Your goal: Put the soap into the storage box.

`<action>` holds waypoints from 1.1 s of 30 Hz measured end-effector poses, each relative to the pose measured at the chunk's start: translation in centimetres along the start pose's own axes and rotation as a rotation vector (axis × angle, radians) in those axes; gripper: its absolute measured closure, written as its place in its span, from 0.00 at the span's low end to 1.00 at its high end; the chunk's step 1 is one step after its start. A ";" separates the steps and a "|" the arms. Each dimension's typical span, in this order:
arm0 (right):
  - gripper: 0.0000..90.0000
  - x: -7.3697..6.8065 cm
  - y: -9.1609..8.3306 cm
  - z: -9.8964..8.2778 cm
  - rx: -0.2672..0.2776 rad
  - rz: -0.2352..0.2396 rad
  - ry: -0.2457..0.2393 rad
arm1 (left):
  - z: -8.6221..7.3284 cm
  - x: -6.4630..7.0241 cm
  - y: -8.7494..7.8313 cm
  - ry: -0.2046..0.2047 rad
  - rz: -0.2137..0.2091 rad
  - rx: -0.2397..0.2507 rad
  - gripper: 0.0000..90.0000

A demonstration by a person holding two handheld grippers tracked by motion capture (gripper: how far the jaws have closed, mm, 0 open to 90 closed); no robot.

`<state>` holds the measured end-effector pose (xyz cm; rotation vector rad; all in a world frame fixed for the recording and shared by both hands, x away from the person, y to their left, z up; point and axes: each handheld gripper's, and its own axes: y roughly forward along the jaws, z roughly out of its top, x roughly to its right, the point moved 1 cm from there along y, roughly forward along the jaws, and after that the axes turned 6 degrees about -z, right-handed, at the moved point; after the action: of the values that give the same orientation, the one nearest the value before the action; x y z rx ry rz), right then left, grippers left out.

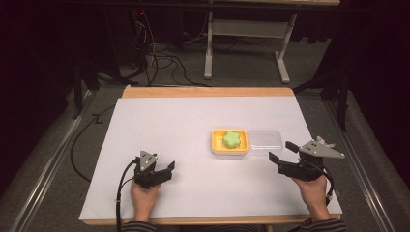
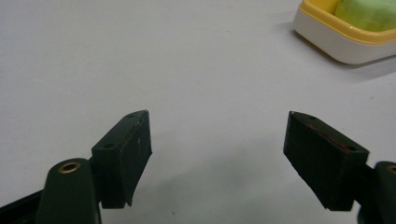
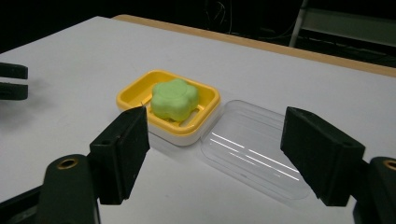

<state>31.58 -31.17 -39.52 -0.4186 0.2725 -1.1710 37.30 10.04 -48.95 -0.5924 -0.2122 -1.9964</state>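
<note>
The right gripper point(image 1: 283, 153) stood wide open and held nothing, its jaws pointed across the table point(image 1: 159, 121) at the clear lid point(image 3: 254, 149), which lay open and flat just ahead of it. The lid touched the right side of the yellow box point(image 3: 205, 116), apparently hinged to it, though the joint was too faint to be sure. Inside the box sat a green flower-shaped soap point(image 3: 175, 99), resting on the ribbed floor and clear of the rim.

The left gripper point(image 1: 167, 169) was also wide open and empty, low over bare table, well apart from the box, whose corner showed at the upper right of the left gripper view point(image 2: 345, 39).

Judging from this, the work was at its start: an approach, with nothing yet gripped. The likely job was either closing the lid over the soap or lifting the soap out; the right gripper's aim at the lid suggested the former.

The next move would call for the right gripper to reach the lid's far edge and narrow onto the thin plastic, or get a jaw under it, then swing it over toward the box. The box looked light and might slide, so the left gripper would probably need to steady its near wall.
</note>
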 end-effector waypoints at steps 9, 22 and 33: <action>0.29 -0.3 0.0 -0.9 -0.017 -0.009 -0.010 | 0.0 0.0 0.0 0.003 0.000 0.000 0.27; 0.30 -1.1 0.8 -2.2 -0.049 0.004 -0.019 | -0.1 0.0 0.1 0.001 0.001 -0.003 0.27; 0.31 -1.5 1.4 -3.1 -0.068 0.011 -0.010 | -0.1 0.1 0.1 0.003 0.001 -0.004 0.27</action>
<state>30.90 -29.89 -42.95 -0.4815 0.3063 -1.1509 37.30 9.95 -48.98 -0.5912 -0.2063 -1.9972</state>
